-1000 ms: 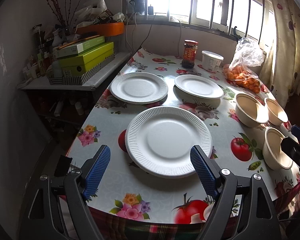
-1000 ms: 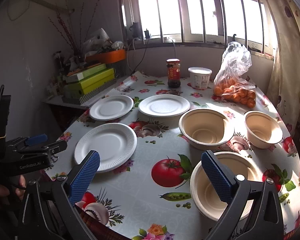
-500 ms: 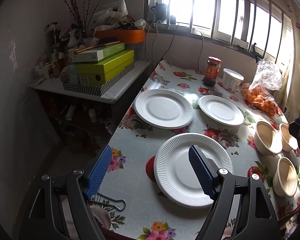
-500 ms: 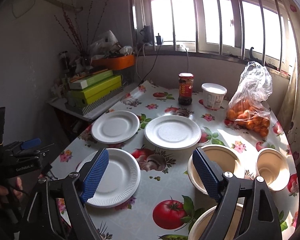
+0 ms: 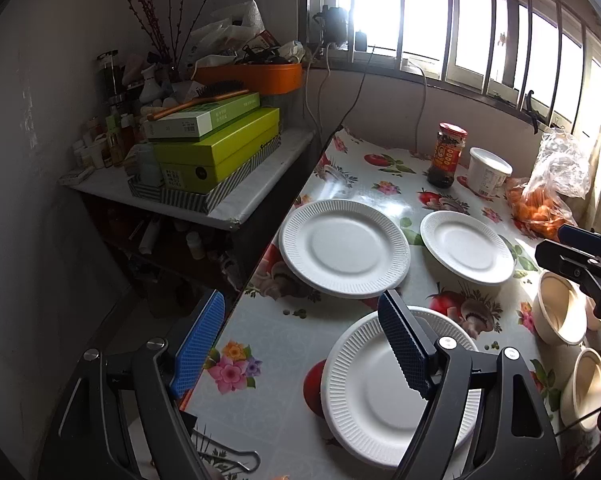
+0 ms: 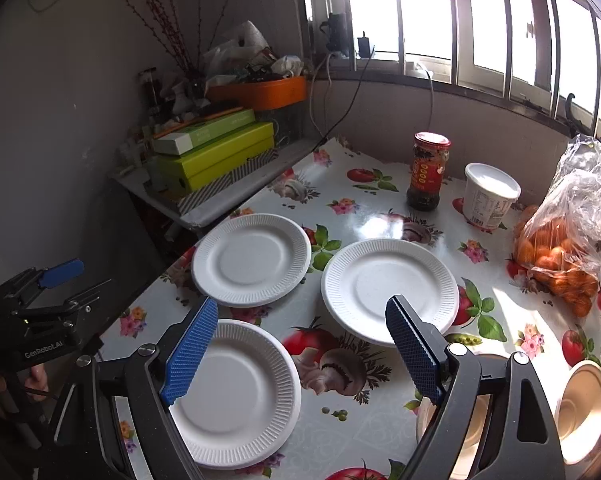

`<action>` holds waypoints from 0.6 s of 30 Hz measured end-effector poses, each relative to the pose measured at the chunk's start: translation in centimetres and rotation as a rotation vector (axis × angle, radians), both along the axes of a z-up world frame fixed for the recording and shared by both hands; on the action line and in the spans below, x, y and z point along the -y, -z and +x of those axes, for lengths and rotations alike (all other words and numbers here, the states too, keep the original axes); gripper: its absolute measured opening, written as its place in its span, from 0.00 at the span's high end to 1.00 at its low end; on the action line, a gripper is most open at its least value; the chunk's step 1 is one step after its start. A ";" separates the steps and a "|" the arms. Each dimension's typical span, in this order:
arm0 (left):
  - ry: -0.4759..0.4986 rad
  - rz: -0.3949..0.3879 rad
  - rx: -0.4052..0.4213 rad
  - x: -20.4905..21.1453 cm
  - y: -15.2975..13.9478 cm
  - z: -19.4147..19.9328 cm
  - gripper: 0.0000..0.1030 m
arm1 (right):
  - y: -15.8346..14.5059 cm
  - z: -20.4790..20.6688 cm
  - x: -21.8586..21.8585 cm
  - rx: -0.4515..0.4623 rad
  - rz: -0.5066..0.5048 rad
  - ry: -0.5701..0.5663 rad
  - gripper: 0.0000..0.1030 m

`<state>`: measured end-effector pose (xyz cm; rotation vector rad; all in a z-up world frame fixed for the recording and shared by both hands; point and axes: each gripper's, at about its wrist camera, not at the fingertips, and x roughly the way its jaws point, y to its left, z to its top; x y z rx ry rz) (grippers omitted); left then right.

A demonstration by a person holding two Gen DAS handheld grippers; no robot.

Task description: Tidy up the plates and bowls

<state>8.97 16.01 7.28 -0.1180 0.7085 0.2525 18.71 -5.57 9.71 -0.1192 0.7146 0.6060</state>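
Note:
Three white paper plates lie on the flowered tablecloth: a near one [image 5: 384, 392] [image 6: 240, 396], a far left one [image 5: 342, 248] [image 6: 252, 260] and a far right one [image 5: 466, 246] [image 6: 384, 288]. Beige bowls [image 5: 558, 308] [image 6: 584, 404] sit at the table's right side. My left gripper [image 5: 300, 308] hangs open above the table's left edge, its right finger over the near plate. Open too, my right gripper [image 6: 302, 312] hovers over the tablecloth between the plates. Neither holds anything.
At the back stand a red-lidded sauce jar [image 6: 427, 172], a white tub [image 6: 488, 196] and a bag of oranges [image 6: 560, 256]. A side shelf with green boxes [image 5: 216, 152] adjoins the table's left edge. The right gripper's body [image 5: 580, 256] shows above the bowls.
Both grippers have travelled left over the table and risen slightly. The bowls slid toward the right edge of both views. The right jaws narrowed a little early on.

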 end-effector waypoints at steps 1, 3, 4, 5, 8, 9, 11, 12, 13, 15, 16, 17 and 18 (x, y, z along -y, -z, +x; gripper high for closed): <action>0.001 -0.012 -0.006 -0.2 0.1 0.4 0.23 | 0.2 0.8 -0.2 -0.022 0.004 -0.010 0.16; 0.011 -0.053 -0.026 -0.8 0.5 1.6 0.23 | 0.9 2.8 -0.6 -0.076 -0.004 -0.012 0.16; 0.020 -0.083 -0.034 -1.3 0.7 2.1 0.23 | 1.1 3.7 -0.8 -0.097 -0.006 -0.020 0.16; 0.020 -0.105 -0.042 -1.5 1.0 2.5 0.23 | 1.4 4.4 -0.9 -0.115 -0.011 -0.030 0.16; -0.002 -0.074 -0.084 -1.8 1.6 3.9 0.23 | 1.8 6.4 -1.7 -0.111 -0.053 -0.054 0.16; -0.005 -0.050 -0.099 -1.9 1.8 4.5 0.23 | 2.1 7.1 -2.1 -0.117 -0.067 -0.078 0.16; -0.010 -0.027 -0.115 -2.1 2.1 5.6 0.23 | 2.7 8.7 -2.8 -0.135 -0.085 -0.108 0.16; -0.013 -0.043 -0.122 -2.4 2.4 6.2 0.23 | 3.1 9.7 -3.2 -0.145 -0.095 -0.114 0.16; -0.022 -0.074 -0.138 -3.0 2.8 6.7 0.23 | 3.4 10.6 -3.5 -0.156 -0.098 -0.113 0.16; -0.045 -0.157 -0.150 -4.1 3.3 7.3 0.23 | 4.1 12.2 -4.0 -0.175 -0.105 -0.106 0.16; -0.048 -0.174 -0.143 -4.5 3.5 7.4 0.23 | 4.4 12.9 -4.2 -0.186 -0.106 -0.105 0.16; -0.060 -0.166 -0.147 -4.6 3.6 7.6 0.23 | 4.8 13.5 -4.5 -0.196 -0.111 -0.106 0.16; -0.071 -0.149 -0.154 -4.7 3.8 7.8 0.23 | 5.1 14.0 -4.8 -0.205 -0.119 -0.109 0.16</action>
